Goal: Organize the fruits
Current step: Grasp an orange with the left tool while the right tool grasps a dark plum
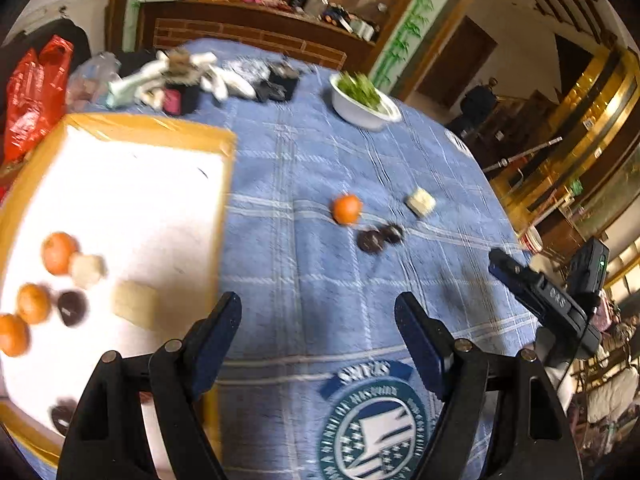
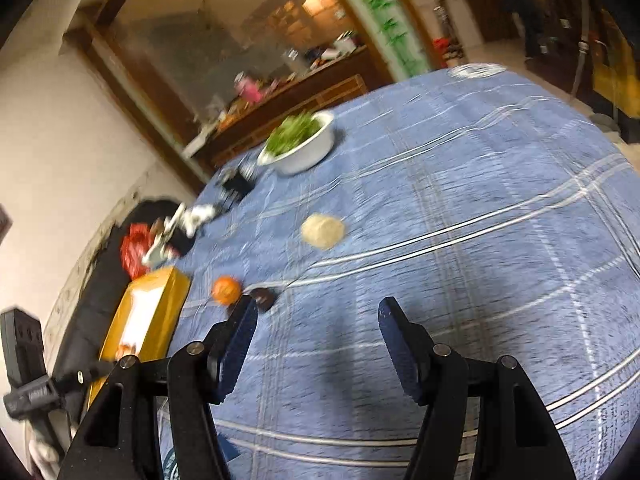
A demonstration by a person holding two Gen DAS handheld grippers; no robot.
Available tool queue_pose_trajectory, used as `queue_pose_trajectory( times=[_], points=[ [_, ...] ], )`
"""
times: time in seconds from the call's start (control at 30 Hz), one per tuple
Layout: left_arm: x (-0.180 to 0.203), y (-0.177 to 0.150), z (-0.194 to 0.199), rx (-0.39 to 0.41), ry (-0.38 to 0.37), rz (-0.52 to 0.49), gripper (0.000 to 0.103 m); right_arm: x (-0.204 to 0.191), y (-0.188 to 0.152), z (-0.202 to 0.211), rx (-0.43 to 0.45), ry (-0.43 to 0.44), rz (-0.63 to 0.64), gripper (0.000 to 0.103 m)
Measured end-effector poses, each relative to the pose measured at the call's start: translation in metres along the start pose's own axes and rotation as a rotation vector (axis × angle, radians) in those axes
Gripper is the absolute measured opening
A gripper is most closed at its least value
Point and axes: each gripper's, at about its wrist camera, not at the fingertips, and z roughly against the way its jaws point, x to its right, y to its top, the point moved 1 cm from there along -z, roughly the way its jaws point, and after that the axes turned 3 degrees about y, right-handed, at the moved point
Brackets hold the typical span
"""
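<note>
Orange (image 1: 347, 209) round, bright, loose on blue cloth (image 1: 320, 280), blurred.

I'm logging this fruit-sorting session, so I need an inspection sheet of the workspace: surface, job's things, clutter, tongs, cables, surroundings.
Surface: table under a blue plaid cloth.
Job's things: tray with white liner holds three oranges, dark round pieces and pale blocks; one orange, two dark pieces and a pale block lie loose on the cloth.
Clutter: white bowl of greens, pile of small items at the far edge, red bag.
Tongs: left tongs open, empty; right tongs open, empty, above the cloth.
Cables: one black lead by the right tongs' body.
Surroundings: wooden sideboard, cluttered; a person standing far off.
</note>
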Motion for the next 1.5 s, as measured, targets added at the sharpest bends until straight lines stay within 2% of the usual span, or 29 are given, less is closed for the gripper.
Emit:
queue_pose_trajectory(
  times=[0.07,0.2,0.3,0.37,0.5,0.6,0.7,0.77,0.8,0.9,0.97,1.03,1.1,1.13,1.2,1.3,1.4,1.47,1.5],
  points=[
    [-0.006,0.008,0.004,0.014,0.006,0.006,0.078,-0.017,0.005,-0.009,-0.032,0.012,0.035,0.068],
    [-0.010,0.028,-0.004,0.018,-0.034,0.037,0.078,-0.048,0.014,-0.043,-0.077,0.013,0.089,0.067],
    [-0.009,0.050,-0.029,-0.018,-0.056,0.061,0.078,-0.065,0.011,-0.074,-0.116,-0.016,0.139,0.055],
    [-0.007,0.060,-0.045,-0.046,-0.050,0.074,0.078,-0.073,0.008,-0.091,-0.133,-0.048,0.173,0.054],
    [0.005,0.079,-0.085,-0.092,-0.052,0.063,0.078,-0.077,0.000,-0.111,-0.147,-0.105,0.223,0.054],
    [0.020,0.082,-0.109,-0.118,-0.044,0.022,0.078,-0.070,-0.005,-0.121,-0.172,-0.104,0.217,0.054],
    [0.030,0.082,-0.126,-0.138,-0.038,-0.013,0.078,-0.062,-0.007,-0.125,-0.168,-0.063,0.187,0.054],
    [0.037,0.080,-0.137,-0.145,-0.025,-0.048,0.078,-0.060,-0.006,-0.123,-0.166,-0.048,0.179,0.045],
    [0.039,0.079,-0.140,-0.146,-0.018,-0.061,0.078,-0.060,-0.005,-0.120,-0.158,-0.041,0.180,0.035],
    [0.047,0.073,-0.153,-0.151,0.014,-0.119,0.078,-0.058,-0.003,-0.113,-0.158,-0.036,0.172,0.019],
    [0.053,0.069,-0.160,-0.159,0.037,-0.167,0.078,-0.057,-0.001,-0.109,-0.159,-0.030,0.163,0.019],
    [0.059,0.064,-0.167,-0.161,0.102,-0.232,0.070,-0.056,0.001,-0.106,-0.152,-0.031,0.160,0.019],
    [0.062,0.062,-0.166,-0.143,0.140,-0.267,0.055,-0.052,0.003,-0.104,-0.149,-0.021,0.146,0.019],
    [0.061,0.063,-0.164,-0.136,0.137,-0.263,0.051,-0.051,0.003,-0.104,-0.146,-0.018,0.138,0.019],
    [0.059,0.067,-0.156,-0.119,0.111,-0.242,0.031,-0.044,0.005,-0.104,-0.147,-0.011,0.115,0.019],
    [0.054,0.072,-0.141,-0.111,0.077,-0.191,0.030,-0.038,0.008,-0.101,-0.139,-0.013,0.086,0.019],
    [0.050,0.068,-0.124,-0.094,0.039,-0.181,0.030,-0.042,0.009,-0.097,-0.115,-0.026,0.120,0.021],
    [0.048,0.064,-0.118,-0.089,0.002,-0.176,0.030,-0.048,0.006,-0.103,-0.125,-0.034,0.168,0.031],
    [0.047,0.061,-0.116,-0.088,-0.001,-0.172,0.030,-0.050,0.004,-0.108,-0.137,-0.048,0.182,0.050]
  ],
)
